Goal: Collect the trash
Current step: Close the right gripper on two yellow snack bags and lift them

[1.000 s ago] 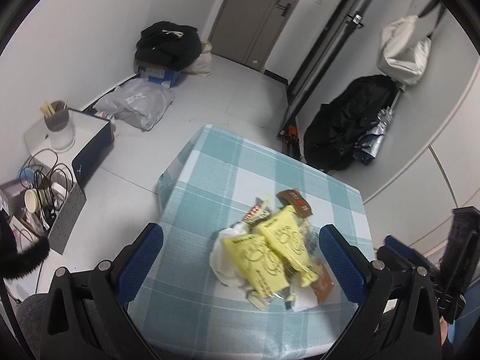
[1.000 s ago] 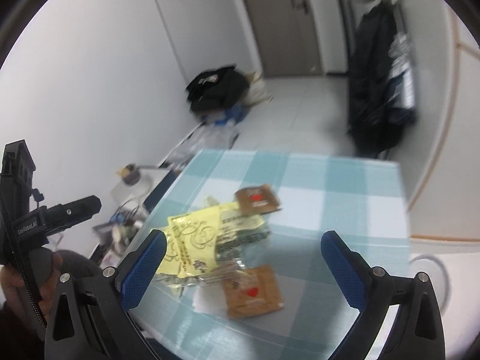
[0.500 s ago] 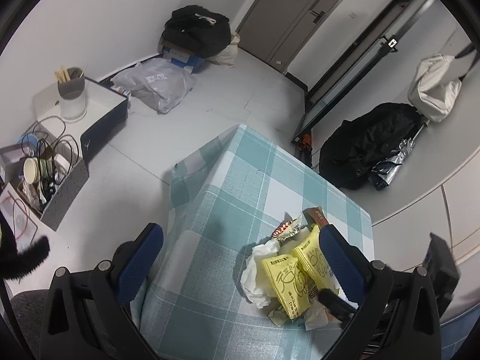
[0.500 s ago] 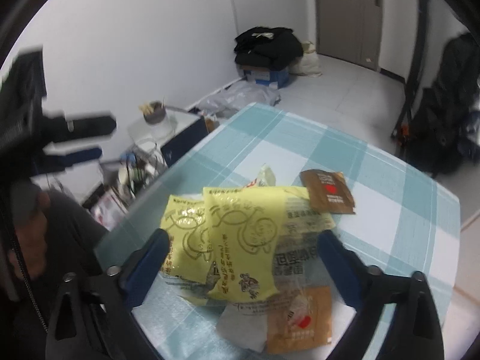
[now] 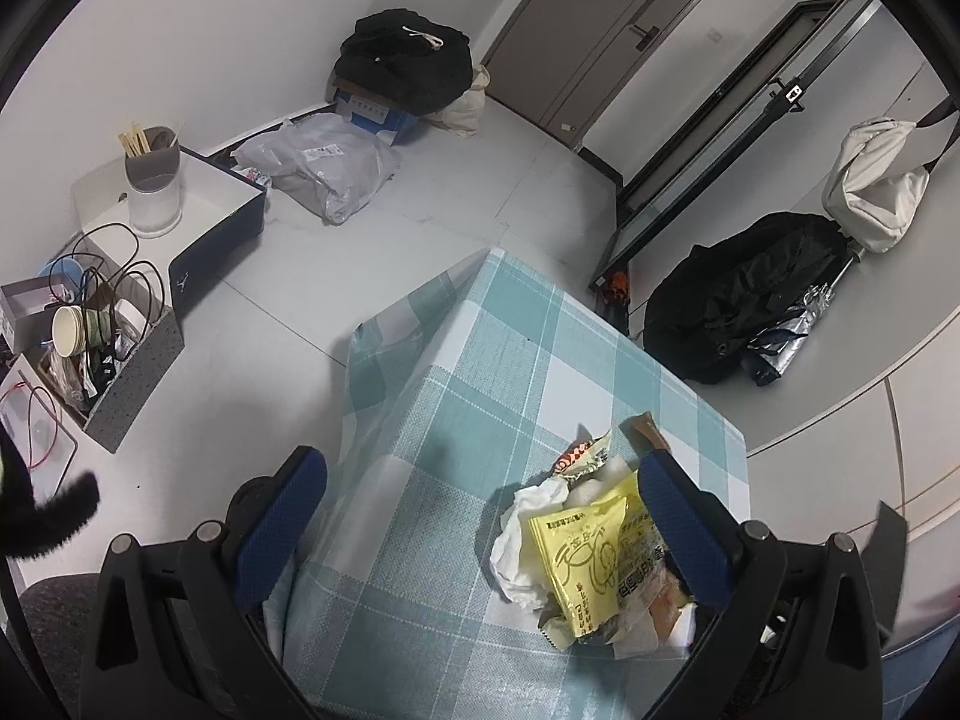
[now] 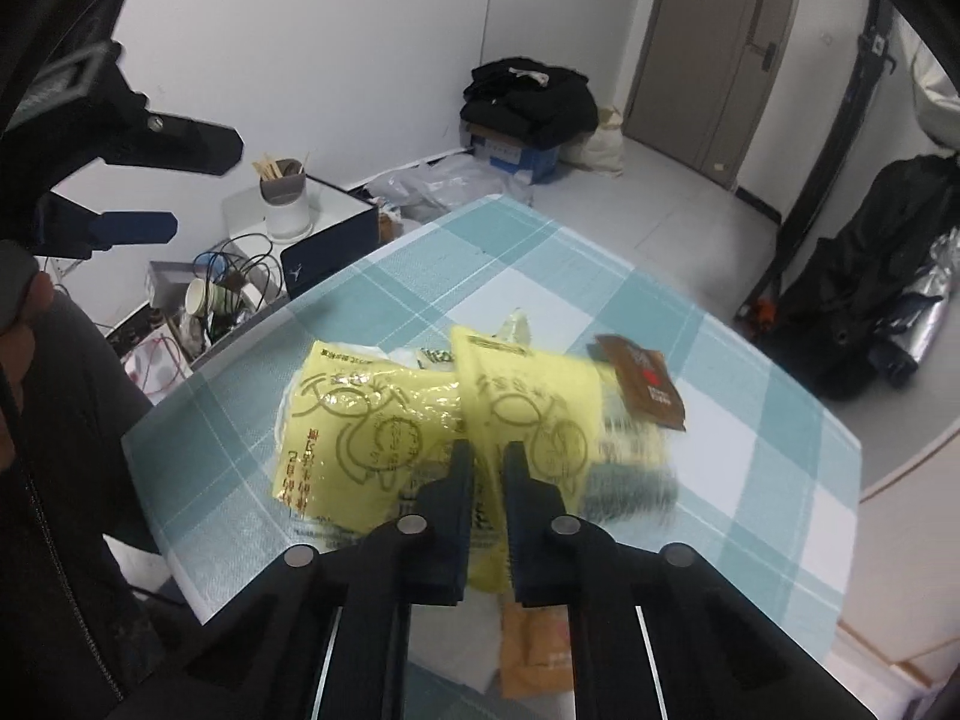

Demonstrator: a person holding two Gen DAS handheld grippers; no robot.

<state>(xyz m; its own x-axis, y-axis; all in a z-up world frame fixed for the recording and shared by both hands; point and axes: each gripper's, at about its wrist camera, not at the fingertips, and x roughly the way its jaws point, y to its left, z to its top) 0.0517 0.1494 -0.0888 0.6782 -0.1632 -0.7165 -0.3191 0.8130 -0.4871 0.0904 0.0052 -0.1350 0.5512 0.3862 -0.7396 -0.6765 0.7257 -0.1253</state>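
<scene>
— What is seen of the trash?

— A small heap of wrappers is seen near one end of the table (image 6: 750, 372), on a teal and white checked tablecloth (image 5: 498, 372). Two yellow packets printed with a looping outline drawing and dark lettering lie on top. The left yellow packet (image 6: 360, 420) lies flat and glossy; the right yellow packet (image 6: 528, 402) overlaps it at the edge. A brown sachet (image 6: 645, 384) with a red mark is found just beyond them, an orange sachet (image 6: 534, 654) at the near side, and crumpled white paper (image 5: 522, 534) under the pile. A red and white checked wrapper (image 5: 585, 453) is tucked at the far edge.

— And the claws?

— The right gripper (image 6: 487, 456) is seen with its fingers drawn almost together, and the lower edge of the right yellow packet is pinched between them. The left gripper (image 5: 480, 510) is held wide apart above the table's corner with nothing grasped; its right finger stands just beside the heap, its left finger past the cloth's hanging edge.

— What is noted around the table?

— A person's dark sleeve (image 6: 66, 480) is seen at the left of the right wrist view. On the grey floor an open box (image 5: 90, 360) of cables and paper cups is set beside a white-topped case (image 5: 198, 204) carrying a cup of wooden sticks (image 5: 153, 180). A grey plastic bag (image 5: 324, 168) and black clothing on a blue box (image 5: 402, 60) lie by the wall near a grey door (image 5: 606, 30). A black bag (image 5: 750, 300) and a white bag (image 5: 876, 180) are propped at the far side.
</scene>
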